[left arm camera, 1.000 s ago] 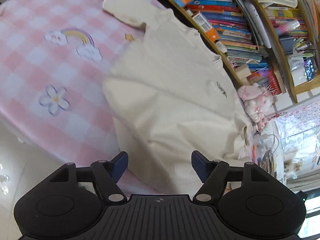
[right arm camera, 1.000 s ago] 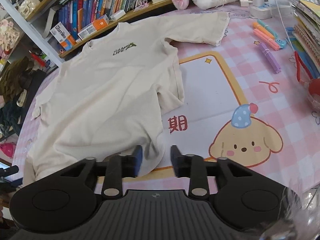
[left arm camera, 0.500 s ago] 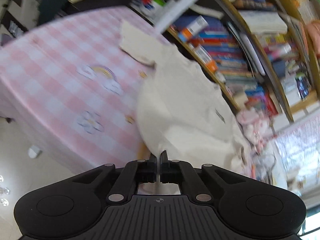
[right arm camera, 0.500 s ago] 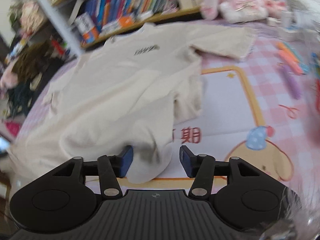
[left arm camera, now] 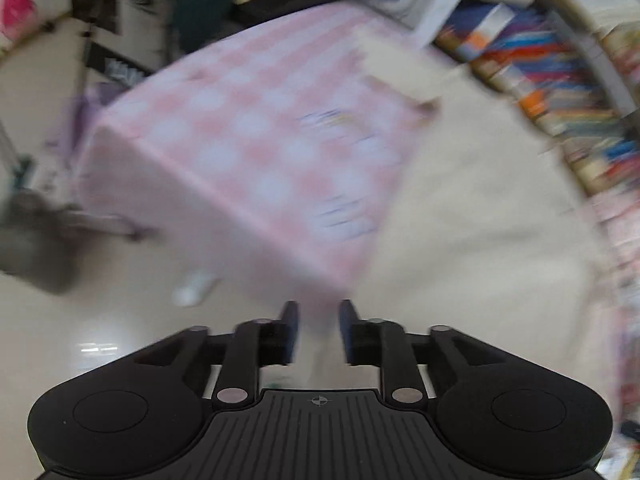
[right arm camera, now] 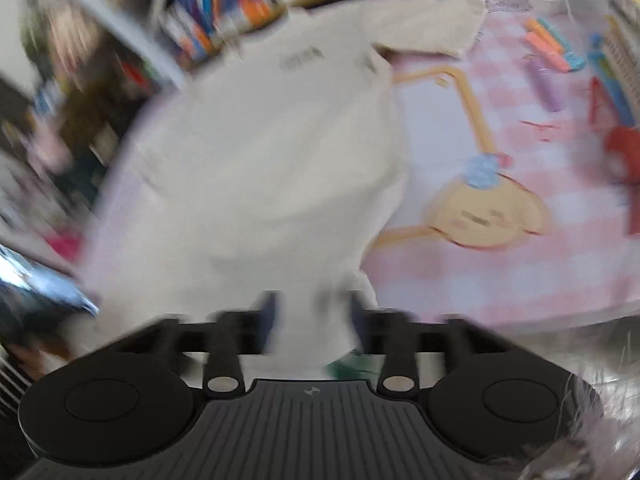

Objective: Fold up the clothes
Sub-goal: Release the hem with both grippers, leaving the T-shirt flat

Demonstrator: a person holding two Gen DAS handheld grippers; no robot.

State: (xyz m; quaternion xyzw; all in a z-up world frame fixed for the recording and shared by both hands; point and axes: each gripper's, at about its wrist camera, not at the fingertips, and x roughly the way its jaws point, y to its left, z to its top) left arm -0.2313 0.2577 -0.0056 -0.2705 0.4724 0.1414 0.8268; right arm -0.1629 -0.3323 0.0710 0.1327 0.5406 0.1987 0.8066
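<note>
cream t-shirt (right arm camera: 264, 168) between right gripper (right arm camera: 312, 312) fingers.

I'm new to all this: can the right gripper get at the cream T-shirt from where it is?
Probably yes: the T-shirt hem already lies between the right gripper's open fingers, nothing blocking, though the view is blurred.

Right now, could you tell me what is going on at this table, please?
A person with a two-finger gripper in each hand is folding a cream T-shirt spread on a pink checked tablecloth. The right gripper has the shirt's bottom hem bunched between its parted fingers; motion blur hides whether they pinch it. The left gripper is open over the table's corner, beside the shirt's edge, holding nothing. The shirt looks unfolded, one sleeve lying flat toward the bookshelf.
</note>
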